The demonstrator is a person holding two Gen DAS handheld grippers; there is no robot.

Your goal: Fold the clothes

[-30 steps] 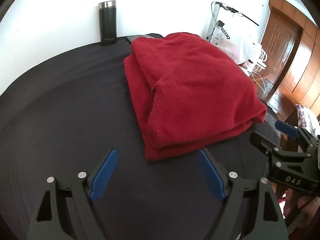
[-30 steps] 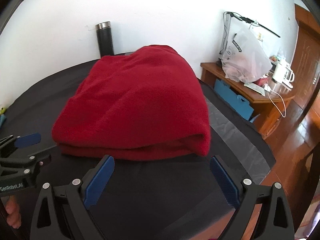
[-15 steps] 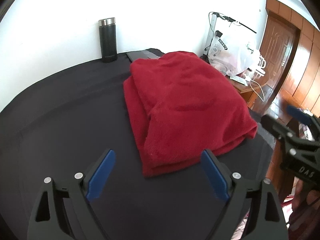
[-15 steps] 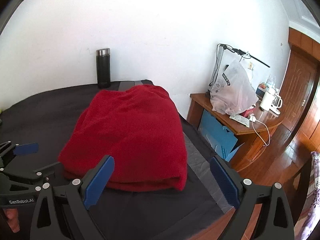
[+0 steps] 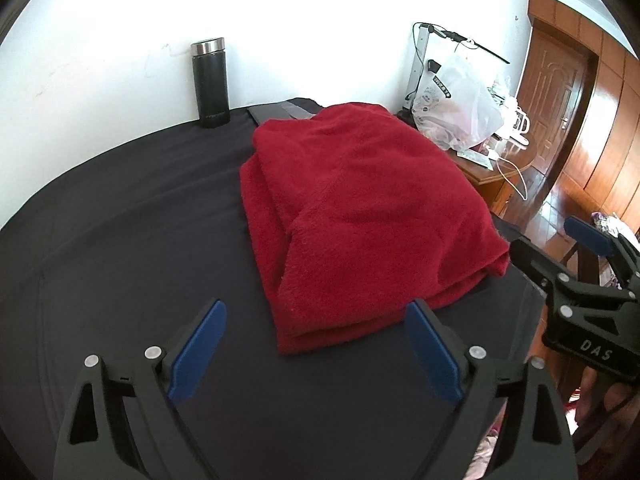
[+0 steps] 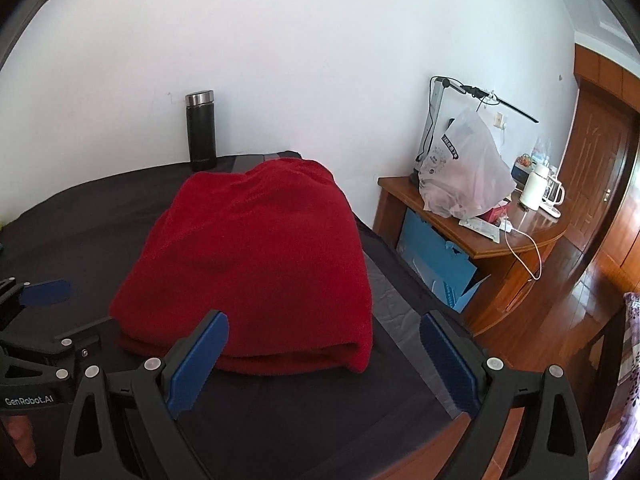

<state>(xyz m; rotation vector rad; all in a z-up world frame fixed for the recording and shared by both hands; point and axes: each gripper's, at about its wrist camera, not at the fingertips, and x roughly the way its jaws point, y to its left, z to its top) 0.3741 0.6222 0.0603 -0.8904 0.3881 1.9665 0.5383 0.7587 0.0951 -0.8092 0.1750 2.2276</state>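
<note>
Red fleece garment [image 5: 360, 216] folded into a thick rectangular stack, layered edges showing along the near side and the left side, top surface soft and slightly rumpled. Lying on the black cloth-covered table [image 5: 120, 240], toward its right half, far end close to the wall.

Left gripper [image 5: 316, 344] hovering just short of the garment's near edge, jaws opening and already spread wide, nothing between the blue pads [image 5: 198, 354]. Right gripper [image 6: 324, 360] likewise spread wide over the near right corner of the stack, empty, pads clear of the fabric. Each gripper visible at the edge of the other's view; part of a hand [image 6: 18, 436] showing beneath the left one.

Black flask [image 5: 210, 82] with a steel cap standing upright at the table's far edge against the white wall [image 6: 280, 60], left of the garment and apart from it. Grey strip [image 6: 394, 300] showing along the table's right side. Beyond, a wooden side table [image 6: 516, 236] bearing a plastic bag [image 6: 464, 172], a white kettle [image 6: 538, 192] and a white cable. Wooden door [image 5: 548, 96] and wood floor further right.
</note>
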